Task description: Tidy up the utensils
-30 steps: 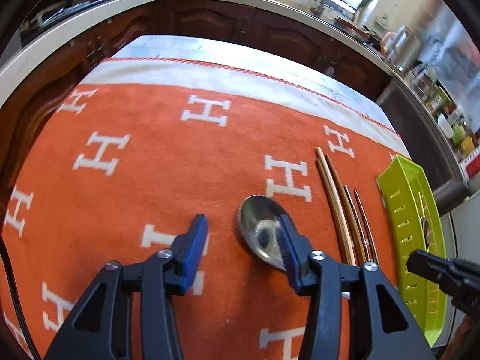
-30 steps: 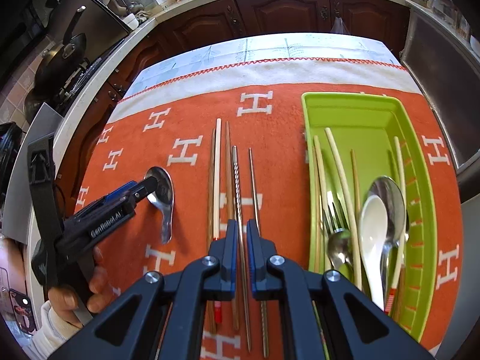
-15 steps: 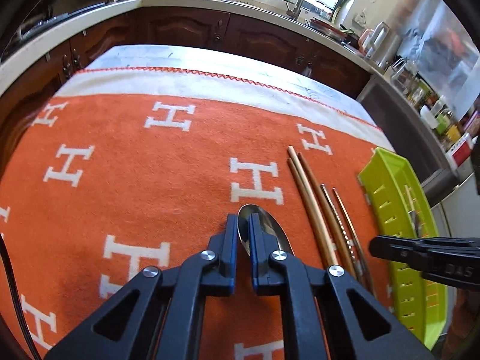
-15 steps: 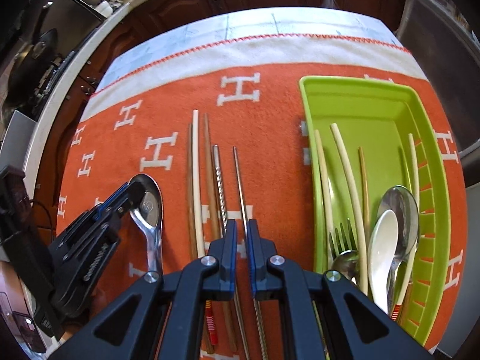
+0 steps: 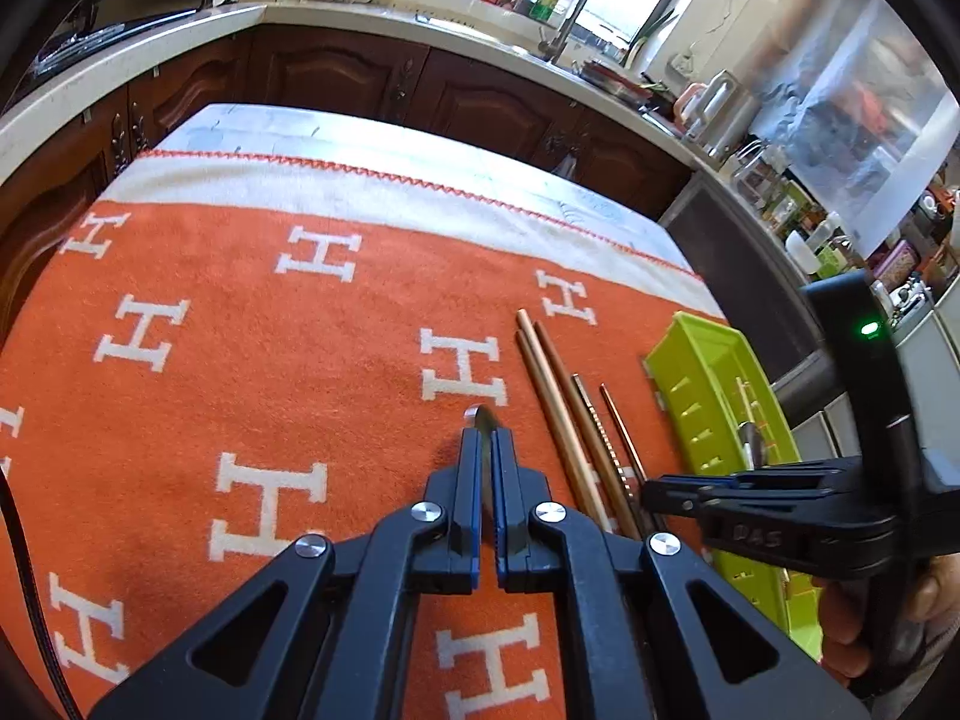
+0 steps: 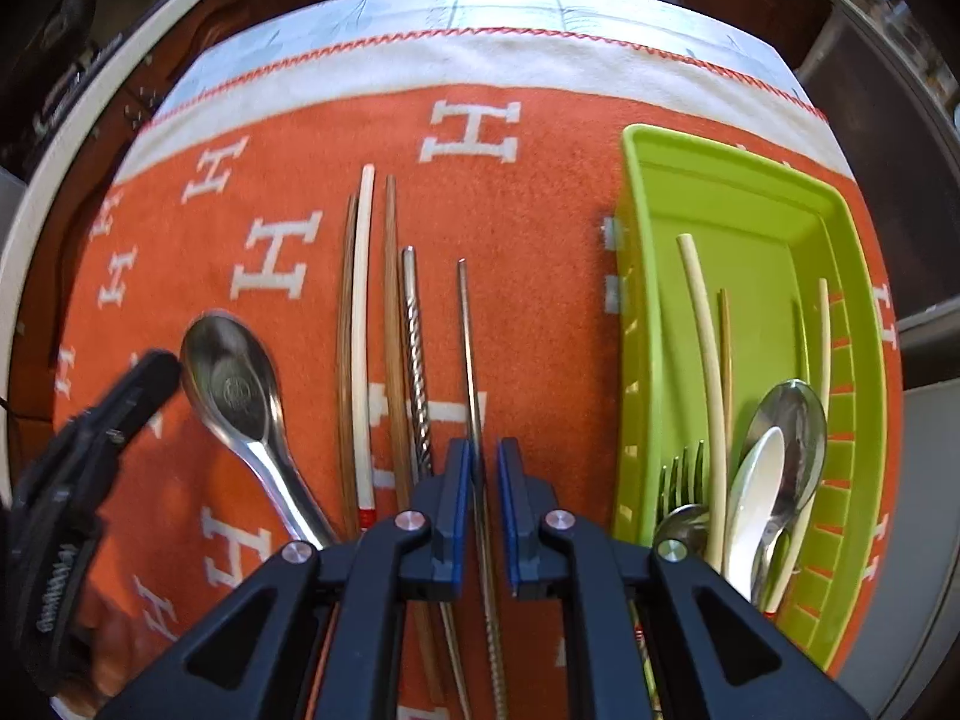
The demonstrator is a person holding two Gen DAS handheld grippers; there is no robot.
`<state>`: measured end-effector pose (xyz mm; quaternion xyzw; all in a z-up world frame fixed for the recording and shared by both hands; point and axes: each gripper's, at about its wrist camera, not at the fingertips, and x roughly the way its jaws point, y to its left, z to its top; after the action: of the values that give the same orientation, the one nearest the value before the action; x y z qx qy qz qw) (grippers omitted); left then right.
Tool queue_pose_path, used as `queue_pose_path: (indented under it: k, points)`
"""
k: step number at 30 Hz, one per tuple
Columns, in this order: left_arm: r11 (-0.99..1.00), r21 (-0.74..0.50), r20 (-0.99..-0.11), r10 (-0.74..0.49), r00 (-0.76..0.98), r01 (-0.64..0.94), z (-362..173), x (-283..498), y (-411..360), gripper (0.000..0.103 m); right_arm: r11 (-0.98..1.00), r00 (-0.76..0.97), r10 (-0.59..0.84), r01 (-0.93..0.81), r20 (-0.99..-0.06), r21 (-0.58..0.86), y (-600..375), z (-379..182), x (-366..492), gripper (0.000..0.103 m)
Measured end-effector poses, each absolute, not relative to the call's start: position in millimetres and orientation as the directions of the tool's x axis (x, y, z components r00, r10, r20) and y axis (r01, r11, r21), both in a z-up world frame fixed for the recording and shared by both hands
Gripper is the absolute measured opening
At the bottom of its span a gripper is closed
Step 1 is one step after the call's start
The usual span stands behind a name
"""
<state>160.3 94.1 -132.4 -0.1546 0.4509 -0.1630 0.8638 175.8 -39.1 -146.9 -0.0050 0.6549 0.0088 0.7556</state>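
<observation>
1. Nearest in the left wrist view, the left tool (image 5: 487, 450) has its pads clamped together on the metal spoon (image 6: 231, 384); only the spoon's rim peeks out past the tips, and the right wrist view shows the tool gripping the bowl's edge, with the spoon's handle trailing toward the camera.
2. Nearest in the right wrist view, the right tool (image 6: 480, 468) points down over a thin metal chopstick (image 6: 471, 372); its pads are easing apart, with the stick between them but apparently not pressed.
3. Just beyond lie the other loose chopsticks (image 6: 363, 336) in a row on the orange cloth (image 6: 528, 276) covering the table.
4. Further right sits the green tray (image 6: 636, 276), already holding chopsticks, a fork and spoons.
5. Judged step: picking up the spoon for the tray. Next, the left hand must lift it clear of the cloth and carry it over the chopsticks, avoiding the right tool.
</observation>
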Motion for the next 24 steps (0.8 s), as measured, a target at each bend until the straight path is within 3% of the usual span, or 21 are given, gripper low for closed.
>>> queue_pose_path:
  k: [10, 24]
  points:
    - [0.894, -0.410, -0.701, -0.434, 0.566, 0.178, -108.1, 139.6, 102.3, 0.001, 0.997, 0.222, 0.004, -0.070, -0.975, -0.012, -36.1, -134.2, 155.8, 0.005]
    - [0.907, -0.405, -0.772, -0.406, 0.489, 0.114, -117.5, 111.9, 105.8, 0.006, 0.987, 0.406, 0.149, -0.002, -0.902, 0.162, -92.9, -50.1, 117.5, 0.005]
